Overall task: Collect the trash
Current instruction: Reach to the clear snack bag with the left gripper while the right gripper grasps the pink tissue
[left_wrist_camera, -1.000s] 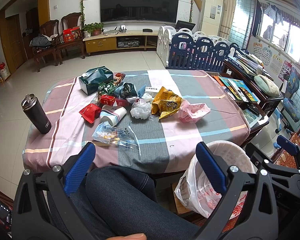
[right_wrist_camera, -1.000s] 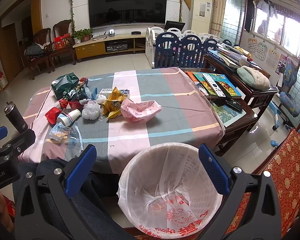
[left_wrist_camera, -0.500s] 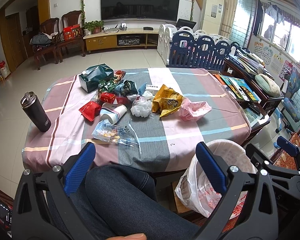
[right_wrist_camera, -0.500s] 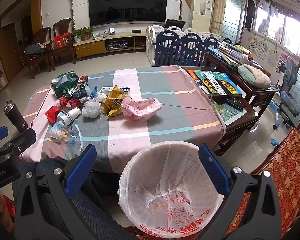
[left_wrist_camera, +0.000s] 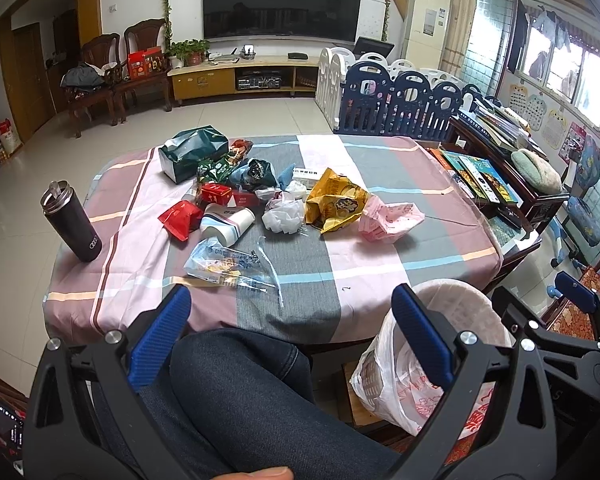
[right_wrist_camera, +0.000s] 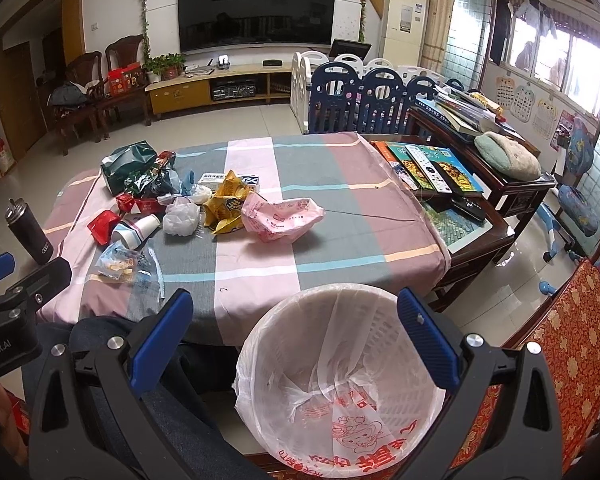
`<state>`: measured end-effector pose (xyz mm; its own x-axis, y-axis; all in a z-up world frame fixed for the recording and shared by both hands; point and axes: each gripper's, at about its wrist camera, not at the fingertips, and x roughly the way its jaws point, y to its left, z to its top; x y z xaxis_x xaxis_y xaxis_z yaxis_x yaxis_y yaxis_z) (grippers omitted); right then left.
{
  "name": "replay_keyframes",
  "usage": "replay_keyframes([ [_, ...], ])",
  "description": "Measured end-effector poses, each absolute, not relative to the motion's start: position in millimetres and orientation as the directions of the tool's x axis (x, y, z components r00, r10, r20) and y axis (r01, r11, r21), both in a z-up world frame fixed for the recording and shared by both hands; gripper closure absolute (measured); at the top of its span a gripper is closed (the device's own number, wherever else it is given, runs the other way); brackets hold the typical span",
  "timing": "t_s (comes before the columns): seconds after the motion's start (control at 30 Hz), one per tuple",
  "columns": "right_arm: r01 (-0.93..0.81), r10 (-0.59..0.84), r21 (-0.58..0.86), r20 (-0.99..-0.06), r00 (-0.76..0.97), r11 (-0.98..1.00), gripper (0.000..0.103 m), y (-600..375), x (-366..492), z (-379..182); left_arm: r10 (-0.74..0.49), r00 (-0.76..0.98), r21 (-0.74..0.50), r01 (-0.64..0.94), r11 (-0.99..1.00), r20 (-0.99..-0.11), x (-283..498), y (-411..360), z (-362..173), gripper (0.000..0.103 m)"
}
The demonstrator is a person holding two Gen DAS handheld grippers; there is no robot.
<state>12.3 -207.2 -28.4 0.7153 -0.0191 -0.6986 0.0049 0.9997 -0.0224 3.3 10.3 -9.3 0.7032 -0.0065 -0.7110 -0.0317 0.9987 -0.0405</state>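
Both tools are unloaded: the left gripper point(left_wrist_camera: 288, 344) has its jaws spread wide with nothing between them, above the operator's denim-clad knee point(left_wrist_camera: 236, 380), and the right gripper point(right_wrist_camera: 292, 336) is equally wide and empty, poised over the lined waste basket point(right_wrist_camera: 260, 344). The basket stands on the floor just beside the near edge of the table point(left_wrist_camera: 308, 312); it looks empty, so collection has likely not begun. Risk one: the liner bag point(right_wrist_camera: 340, 396) hangs loose inside the basket, and a finger lowered too far could snag it and pull it off the rim. Risk two: the nearest trash, a clear plastic wrapper point(left_wrist_camera: 224, 266), lies flat on the tablecloth, ahead of the left gripper and slightly left; a shallow pinch may catch the cloth with it and drag other items. Further out and well apart from both grippers lie a tipped paper cup point(left_wrist_camera: 228, 226), a red packet point(left_wrist_camera: 180, 220), crumpled white plastic point(left_wrist_camera: 284, 218), a yellow snack bag point(left_wrist_camera: 334, 206) and a pink bag point(left_wrist_camera: 388, 220), closely packed; grasping one may scatter its neighbours off the table. The dark tumbler point(left_wrist_camera: 70, 226) stands upright at the left edge, is probably not trash, and could topple if swept by an arm.
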Motion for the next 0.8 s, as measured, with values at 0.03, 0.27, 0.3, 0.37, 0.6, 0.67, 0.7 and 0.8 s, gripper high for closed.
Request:
replay_keyframes([
  [0.03,0.006,-0.020,-0.022,-0.698,0.716,1.000,0.003,-207,13,-28,-0.006,0.701,-0.041,-0.032,0.999,-0.713,4,11,-10,0.003],
  [0.27,0.032,-0.047,-0.035,-0.689,0.723,0.999,0.003,-214,20,-26,0.003,0.677,-0.046,-0.056,0.997,-0.736,13,17,-21,0.003],
  [0.3,0.034,-0.049,-0.035,-0.689,0.723,0.999,0.003,-214,21,-26,0.006,0.674,-0.047,-0.061,0.997,-0.739,14,19,-22,0.003],
  [0.37,0.038,-0.052,-0.036,-0.689,0.723,0.999,0.003,-215,24,-26,0.010,0.667,-0.051,-0.071,0.996,-0.745,18,21,-26,0.003],
  [0.6,0.028,-0.048,-0.041,-0.706,0.707,0.999,0.003,-211,32,-34,0.014,0.644,-0.061,-0.094,0.994,-0.765,24,29,-37,0.003],
  [0.67,0.023,-0.046,-0.042,-0.709,0.704,0.999,0.003,-209,32,-35,0.014,0.642,-0.064,-0.098,0.993,-0.767,25,31,-39,0.003],
  [0.7,0.021,-0.044,-0.042,-0.710,0.702,0.999,0.003,-209,33,-36,0.014,0.641,-0.064,-0.099,0.993,-0.767,26,32,-40,0.003],
  [0.8,0.017,-0.041,-0.042,-0.713,0.700,0.999,0.003,-207,33,-37,0.016,0.638,-0.064,-0.102,0.993,-0.770,26,33,-42,0.003],
])
